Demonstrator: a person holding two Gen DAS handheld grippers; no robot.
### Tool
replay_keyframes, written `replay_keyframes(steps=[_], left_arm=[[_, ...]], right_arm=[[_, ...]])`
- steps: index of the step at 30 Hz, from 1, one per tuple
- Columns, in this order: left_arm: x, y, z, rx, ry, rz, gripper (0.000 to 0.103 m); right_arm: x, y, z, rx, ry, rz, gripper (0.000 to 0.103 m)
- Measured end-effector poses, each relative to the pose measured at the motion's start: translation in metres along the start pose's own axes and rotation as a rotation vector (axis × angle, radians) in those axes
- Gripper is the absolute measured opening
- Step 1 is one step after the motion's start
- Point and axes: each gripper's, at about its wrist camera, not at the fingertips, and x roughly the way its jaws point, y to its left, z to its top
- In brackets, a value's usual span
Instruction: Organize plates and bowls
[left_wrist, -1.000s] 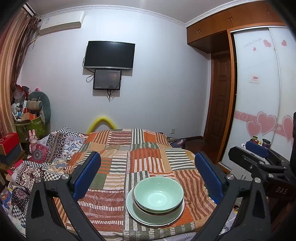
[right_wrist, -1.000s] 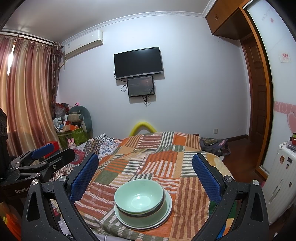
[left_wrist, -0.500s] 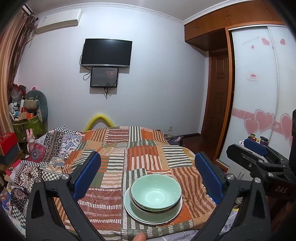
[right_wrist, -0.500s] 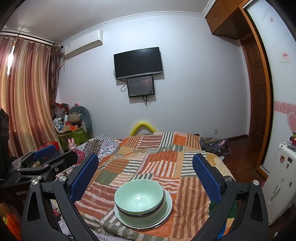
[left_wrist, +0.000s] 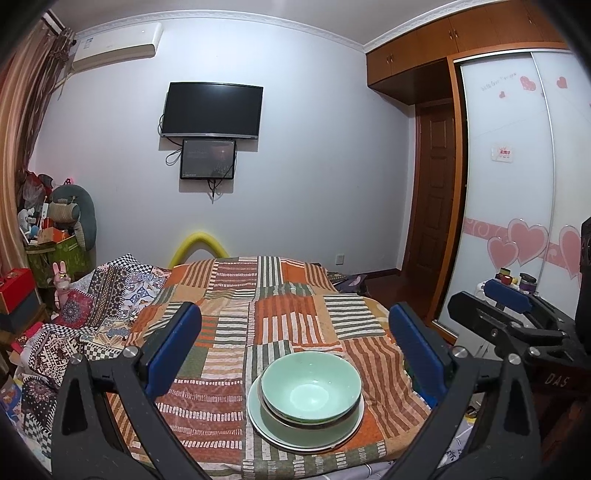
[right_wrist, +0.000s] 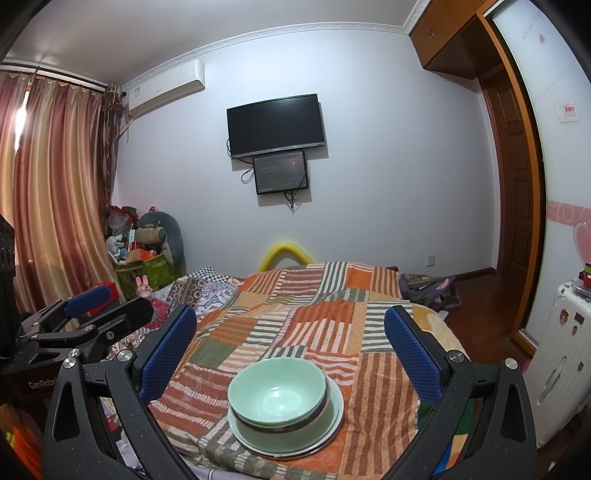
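A pale green bowl (left_wrist: 311, 384) sits nested on another bowl on a pale green plate (left_wrist: 347, 434), near the front edge of a patchwork-covered surface (left_wrist: 258, 295). The stack also shows in the right wrist view: the bowl (right_wrist: 277, 387) and the plate (right_wrist: 334, 400). My left gripper (left_wrist: 295, 343) is open and empty, above and behind the stack. My right gripper (right_wrist: 290, 341) is open and empty, likewise held over the stack. Each gripper shows at the side of the other's view: the right one (left_wrist: 506, 306), the left one (right_wrist: 88, 306).
A patterned blanket (left_wrist: 92, 306) lies left of the patchwork cover. Boxes and toys (left_wrist: 48, 236) are piled at far left. A white suitcase (right_wrist: 561, 354) stands at right by the wardrobe door (left_wrist: 517, 184). A TV (left_wrist: 214, 110) hangs on the far wall.
The left wrist view has shifted a little, so the stack sits slightly further left and lower in it. The right gripper has barely moved. Both stay open.
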Motion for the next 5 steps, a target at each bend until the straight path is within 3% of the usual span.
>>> replay_keyframes(steps=[5], left_arm=[[-0.0012, -0.0006, 0.0001, 0.005, 0.0, 0.001, 0.103]], right_arm=[[0.0008, -0.0006, -0.0007, 0.005, 0.004, 0.003, 0.102]])
